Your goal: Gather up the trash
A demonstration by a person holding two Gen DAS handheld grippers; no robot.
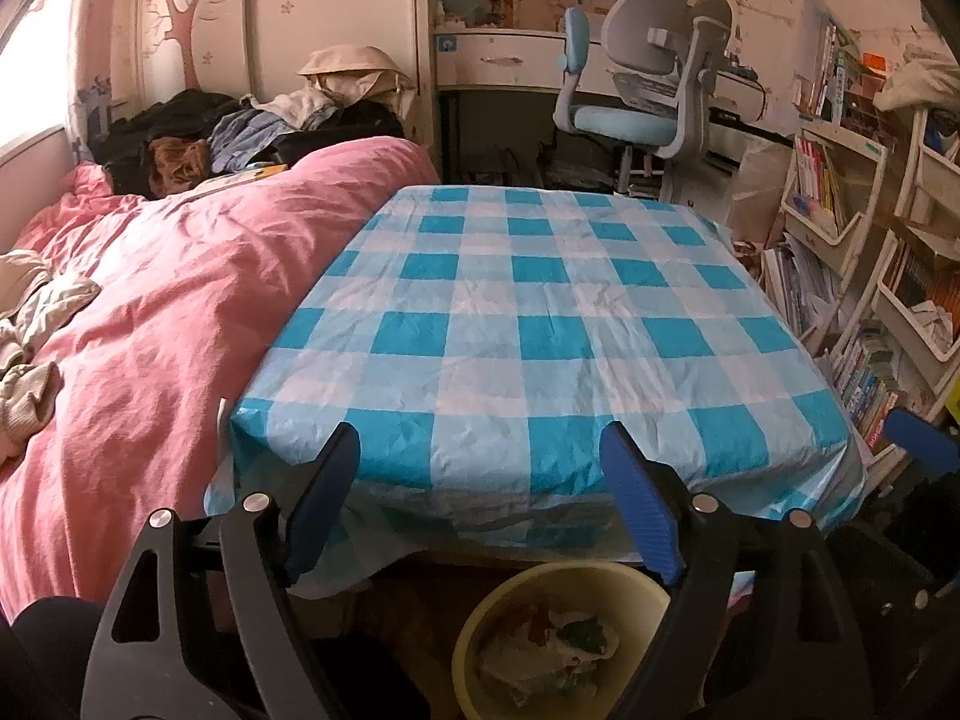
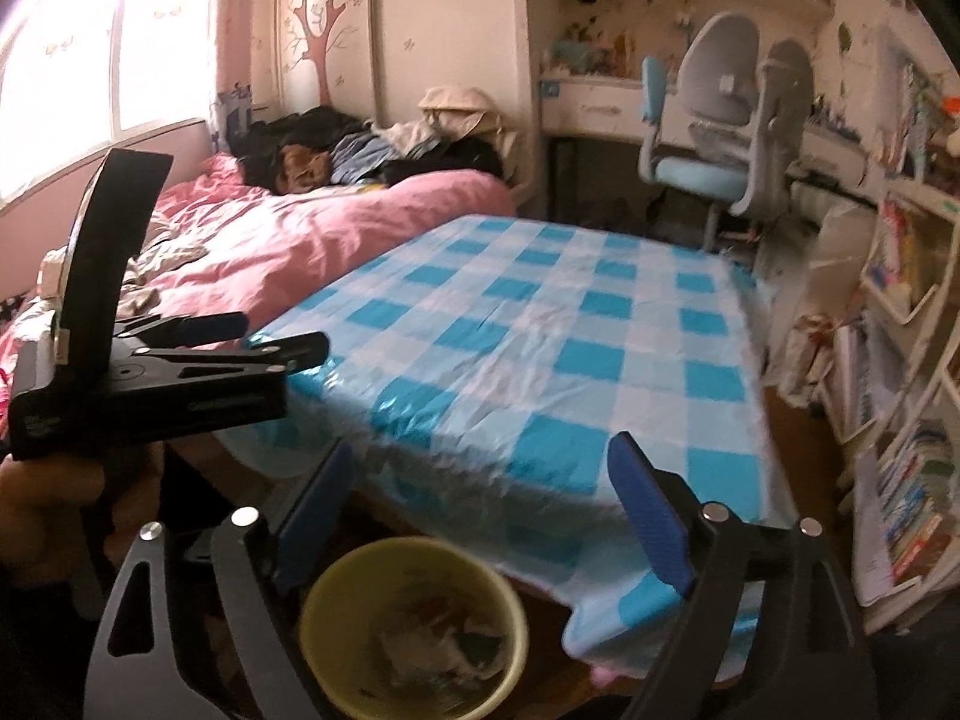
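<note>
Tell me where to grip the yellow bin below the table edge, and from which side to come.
Grip the yellow bin by its rim, coming from above, one jaw inside and one outside. It stands upright with its round mouth open, and the near rim is bare; the far side sits close under the checked tablecloth. The trash lies low inside, so it likely won't get in the way. Both grippers are open and empty.

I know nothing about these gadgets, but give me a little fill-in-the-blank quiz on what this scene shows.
1. The crumpled trash lies inside a round yellow ____ on the floor below the table's near edge.
2. The tablecloth is checked in white and ____.
3. The left gripper and the right gripper both have their jaws ____, with nothing between them.
4. Left of the table, the bed is covered by a ____ duvet.

Missing words: bin; blue; open; pink
</note>
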